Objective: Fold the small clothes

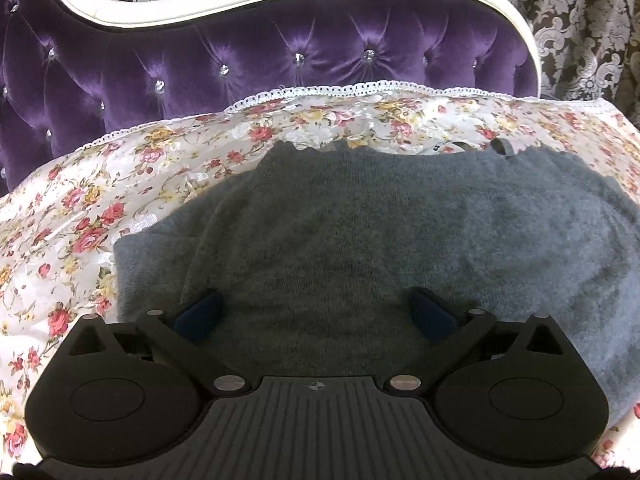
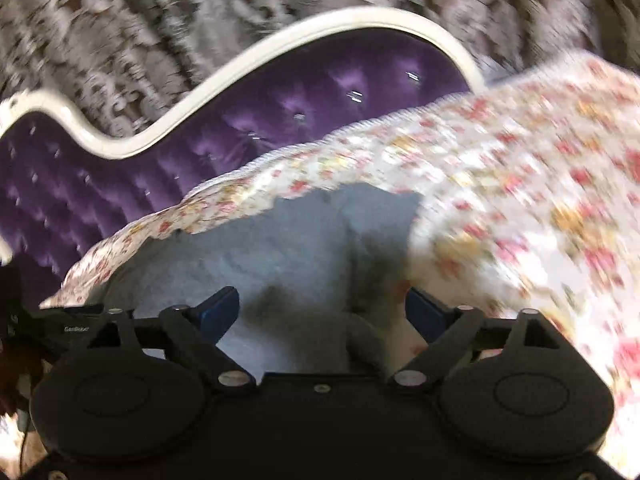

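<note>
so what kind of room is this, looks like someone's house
Most likely a bedroom at home: a tufted purple headboard with a white frame, a floral bedspread with a grey knit garment on it, and patterned damask drapery behind.

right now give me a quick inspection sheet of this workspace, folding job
surface: floral bedspread with white lace edging, lying flat under the garment
job's things: grey knit garment spread on the bedspread, partly folded; some detail at its far edge too small to tell
clutter: nothing seen
grippers: left gripper open above the knit, nothing between its fingers; right gripper open over the garment's edge, view blurred
cables: dark strands at the right view's left edge, too unclear to tell
surroundings: purple tufted headboard with white frame, damask curtain behind
</note>
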`<state>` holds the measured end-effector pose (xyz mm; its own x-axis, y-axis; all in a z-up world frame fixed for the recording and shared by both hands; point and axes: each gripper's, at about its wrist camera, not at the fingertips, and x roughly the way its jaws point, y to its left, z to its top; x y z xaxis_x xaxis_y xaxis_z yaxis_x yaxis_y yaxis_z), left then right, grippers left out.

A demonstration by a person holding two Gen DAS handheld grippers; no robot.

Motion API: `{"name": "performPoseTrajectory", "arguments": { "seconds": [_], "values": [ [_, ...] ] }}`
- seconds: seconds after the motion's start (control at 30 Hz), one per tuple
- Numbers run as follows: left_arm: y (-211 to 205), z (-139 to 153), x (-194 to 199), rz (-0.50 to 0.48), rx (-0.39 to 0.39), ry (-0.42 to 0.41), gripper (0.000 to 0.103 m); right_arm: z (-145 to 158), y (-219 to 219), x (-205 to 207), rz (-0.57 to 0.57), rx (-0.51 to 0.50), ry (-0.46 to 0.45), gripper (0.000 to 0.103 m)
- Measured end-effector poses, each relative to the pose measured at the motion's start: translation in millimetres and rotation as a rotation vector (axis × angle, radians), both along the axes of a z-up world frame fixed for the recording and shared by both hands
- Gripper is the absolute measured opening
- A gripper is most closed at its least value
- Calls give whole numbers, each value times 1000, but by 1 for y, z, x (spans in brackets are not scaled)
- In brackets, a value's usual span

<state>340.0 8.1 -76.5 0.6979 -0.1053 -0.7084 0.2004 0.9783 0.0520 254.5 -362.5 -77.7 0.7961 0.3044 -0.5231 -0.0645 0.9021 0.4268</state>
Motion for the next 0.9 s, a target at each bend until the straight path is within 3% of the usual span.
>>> {"name": "performPoseTrajectory", "arguments": {
  "seconds": [0.23, 0.43, 0.53, 0.7, 0.8, 0.9],
  "values": [
    [-1, 0, 2, 6, 3, 12, 103, -13, -15, 15, 56, 108, 45, 93],
    [-1, 1, 5, 8, 5, 27, 103, -23, -22, 50, 134, 304, 83, 96],
    [-1, 12, 12, 0, -9, 83, 101, -21, -19, 62, 148, 290, 109, 96],
    [-9, 41, 16, 24, -168, 94, 100, -20, -13, 61, 174, 237, 106, 96],
    [-40, 52, 24, -17, -155, 63, 100, -21, -13, 59, 180, 228, 92, 96],
    [-66, 45, 33, -42, -145, 59, 100, -20, -12, 58, 184, 216, 90, 96]
  ]
}}
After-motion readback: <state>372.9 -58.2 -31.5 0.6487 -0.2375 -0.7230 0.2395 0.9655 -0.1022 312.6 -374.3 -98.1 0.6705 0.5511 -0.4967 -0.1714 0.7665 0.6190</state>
